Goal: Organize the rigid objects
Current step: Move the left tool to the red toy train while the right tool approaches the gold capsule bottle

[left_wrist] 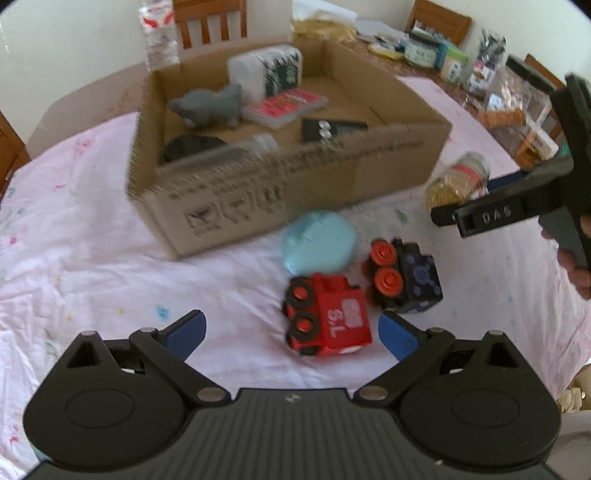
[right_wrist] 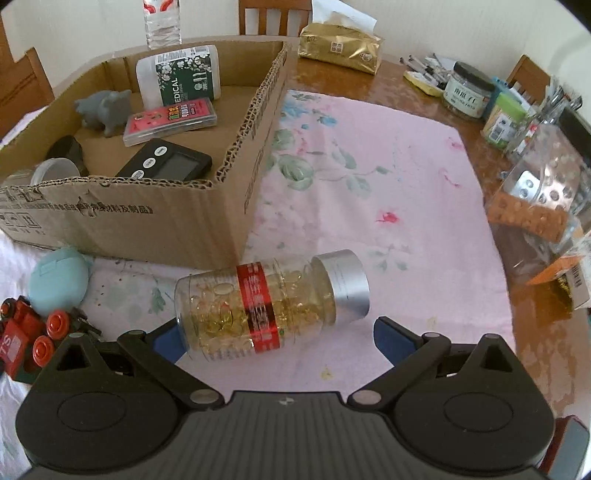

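Setting: a table under a pink floral cloth (right_wrist: 388,177), with an open cardboard box (right_wrist: 229,206) on its left half.
Inside the box: a white-and-green bottle (right_wrist: 177,75) lying on its side, a grey animal figure (right_wrist: 105,109), a pink card case (right_wrist: 170,120), a black digital timer (right_wrist: 166,166), a dark rounded object and a small white-lidded jar at the near wall.
Beyond the cloth: a gold tissue pack (right_wrist: 340,48), a lidded jar (right_wrist: 467,90), pens, clear plastic packets and a water bottle (right_wrist: 162,22) crowd the wooden tabletop; chair backs stand behind.
In front of the box: a pale blue oval case (left_wrist: 319,242) lies just beside the box wall, with a red toy train (left_wrist: 328,319) and a black toy train (left_wrist: 404,275) tipped on their sides next to it.
Left gripper (left_wrist: 291,334): jaws spread wide and empty; the red toy train sits between the blue pads, nearer the right one, the black train just past it.
Right gripper (right_wrist: 275,341): jaws spread wide, gripping nothing.
Capsule bottle (right_wrist: 269,302): a clear bottle of golden capsules with a red label and silver cap, lying on its side on the cloth near the box corner, its base end overlapping the left pad, cap pointing right; contact cannot be judged.
Crossing view: the right gripper (left_wrist: 448,218) reaches in at the left camera's right edge, held by a hand (left_wrist: 574,266).
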Tool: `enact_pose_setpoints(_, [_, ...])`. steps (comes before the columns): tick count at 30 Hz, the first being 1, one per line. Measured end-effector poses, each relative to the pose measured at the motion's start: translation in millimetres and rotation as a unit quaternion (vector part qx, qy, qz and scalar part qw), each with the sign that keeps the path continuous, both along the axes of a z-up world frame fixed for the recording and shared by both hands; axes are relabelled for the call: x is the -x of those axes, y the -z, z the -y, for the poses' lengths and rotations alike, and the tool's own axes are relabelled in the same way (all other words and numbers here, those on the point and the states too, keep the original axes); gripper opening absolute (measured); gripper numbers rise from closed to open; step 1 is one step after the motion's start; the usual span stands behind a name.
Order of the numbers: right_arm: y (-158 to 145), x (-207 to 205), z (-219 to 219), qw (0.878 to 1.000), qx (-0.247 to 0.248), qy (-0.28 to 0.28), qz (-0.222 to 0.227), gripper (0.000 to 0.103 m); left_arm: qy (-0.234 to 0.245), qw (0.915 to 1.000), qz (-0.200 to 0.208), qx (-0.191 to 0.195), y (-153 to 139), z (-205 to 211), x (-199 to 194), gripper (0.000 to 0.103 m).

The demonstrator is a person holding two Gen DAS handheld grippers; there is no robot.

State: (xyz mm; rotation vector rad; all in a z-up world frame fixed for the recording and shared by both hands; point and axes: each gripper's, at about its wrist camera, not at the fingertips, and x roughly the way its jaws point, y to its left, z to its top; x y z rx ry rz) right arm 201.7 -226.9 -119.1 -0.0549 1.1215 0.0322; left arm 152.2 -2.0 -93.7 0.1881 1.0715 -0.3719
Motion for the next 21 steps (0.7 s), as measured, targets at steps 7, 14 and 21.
enact_pose_setpoints(7, [2.3,4.7,0.8,1.000,-0.001,-0.015,0.011,0.103,-0.018,0.9992,-0.006,-0.034,23.4,7.9,0.8,0.100])
enact_pose_setpoints(14, [2.4,10.9,2.8,0.999,-0.004,-0.030,0.028,0.103,-0.056,0.9977,0.004,-0.038,24.3,-18.3,1.7,0.103])
enact_pose_setpoints(21, [2.9,17.2,5.3,0.998,-0.007,-0.046,0.044,0.103,-0.031,0.9989,0.025,-0.026,24.3,-15.1,4.7,0.098])
